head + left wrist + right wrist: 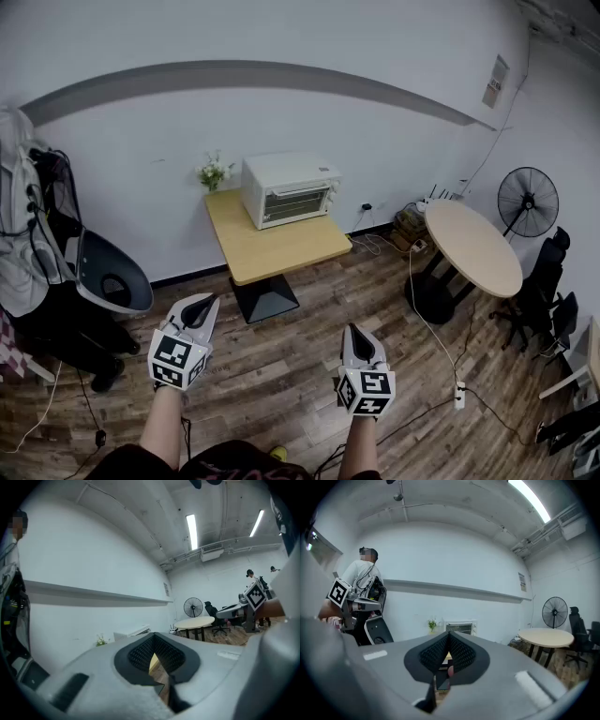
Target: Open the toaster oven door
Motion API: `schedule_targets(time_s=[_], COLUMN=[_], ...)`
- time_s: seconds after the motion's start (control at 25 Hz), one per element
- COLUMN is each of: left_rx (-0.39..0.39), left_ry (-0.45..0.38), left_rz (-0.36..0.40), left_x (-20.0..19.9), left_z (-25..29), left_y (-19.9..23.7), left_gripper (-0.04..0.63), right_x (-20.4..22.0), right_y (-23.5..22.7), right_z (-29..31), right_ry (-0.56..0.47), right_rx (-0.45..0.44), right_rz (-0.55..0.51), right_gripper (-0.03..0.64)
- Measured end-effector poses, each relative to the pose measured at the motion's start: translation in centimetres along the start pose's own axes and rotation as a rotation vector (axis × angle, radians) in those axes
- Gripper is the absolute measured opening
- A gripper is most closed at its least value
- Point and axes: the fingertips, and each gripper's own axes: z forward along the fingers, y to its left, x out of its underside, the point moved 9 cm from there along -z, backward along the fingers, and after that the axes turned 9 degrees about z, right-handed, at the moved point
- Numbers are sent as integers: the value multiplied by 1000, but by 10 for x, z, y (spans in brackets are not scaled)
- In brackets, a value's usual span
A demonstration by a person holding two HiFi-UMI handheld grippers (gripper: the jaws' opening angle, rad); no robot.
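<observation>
My left tool (pixel 201 304) and right tool (pixel 359 334) are held level, jaws pressed together and holding nothing. Well ahead of both tools, the white toaster oven (pixel 291 190) stands on the counter (pixel 272 251), its door (pixel 298 203) closed.

White toaster oven (pixel 291 190) on a light wooden table (pixel 272 248).

Bright even light from ceiling strip lights (pixel 191 524); fisheye curvature, dark corners in gripper views
</observation>
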Motion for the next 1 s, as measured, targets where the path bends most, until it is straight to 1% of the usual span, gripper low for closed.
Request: schedule_targets(time_s=[0.16, 0.52, 0.68, 1.0], left_rx=[-3, 20, 21, 22], left_ry=[-4, 5, 0, 3], left_rz=[-2, 3, -25, -15], left_x=[-2, -4, -4, -18], left_z=[2, 12, 14, 36], left_y=[-4, -14, -19, -50], left_gripper=[2, 2, 2, 2], right_x=[0, 1, 5, 9], right_y=[-1, -7, -10, -49], right_z=[0, 3, 1, -4], right_ry=[-7, -1, -1, 5], right_rx=[-7, -8, -15, -29], right_rz=[-1, -2, -6, 18], right_gripper=[11, 11, 11, 11])
